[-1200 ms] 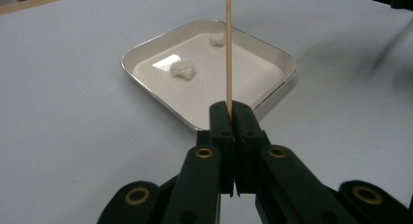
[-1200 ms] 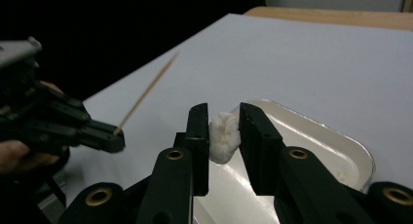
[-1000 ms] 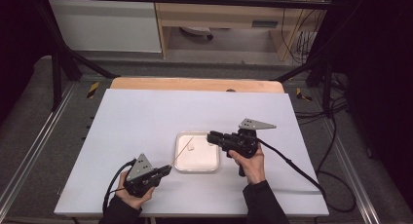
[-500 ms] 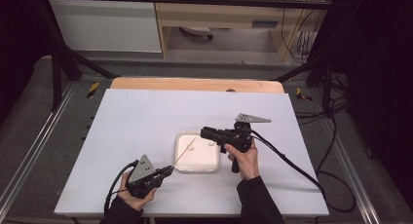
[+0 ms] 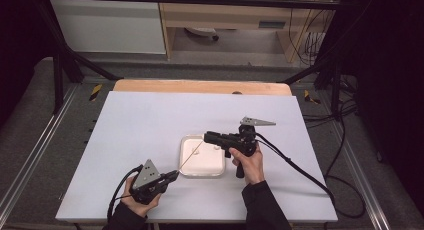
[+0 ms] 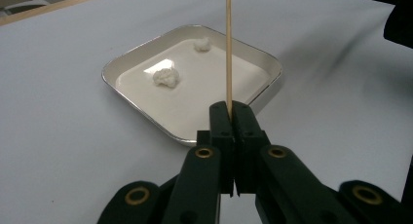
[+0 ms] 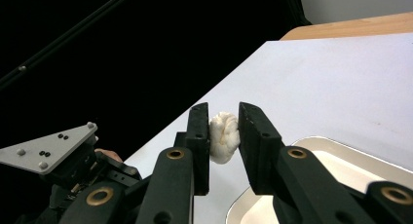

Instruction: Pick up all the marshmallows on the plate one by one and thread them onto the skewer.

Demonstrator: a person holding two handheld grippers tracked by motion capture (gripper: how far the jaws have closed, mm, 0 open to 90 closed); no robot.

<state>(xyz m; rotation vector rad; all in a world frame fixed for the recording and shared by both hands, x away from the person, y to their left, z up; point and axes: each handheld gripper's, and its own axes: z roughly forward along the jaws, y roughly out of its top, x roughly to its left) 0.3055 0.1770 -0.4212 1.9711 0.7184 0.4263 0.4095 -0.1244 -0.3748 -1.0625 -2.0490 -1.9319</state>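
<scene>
Since a second earlier, our right gripper had swung left over the white tray, carrying a white cauliflower piece pinched between its jaws toward the skewer. Our left gripper, jaws pressed tight on that stick's lower end, angled it over the tray. We judged threading came next. Two pieces lay in the tray. No writing was readable.

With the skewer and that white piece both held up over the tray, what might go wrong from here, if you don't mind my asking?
1. The right gripper pinches the soft white piece between its jaws; it may crumble or slip when speared.
2. The left gripper clamps the thin skewer at its very end, so the stick may bend or swivel and miss.
3. A dropped piece may land beside the tray instead of in it.
</scene>
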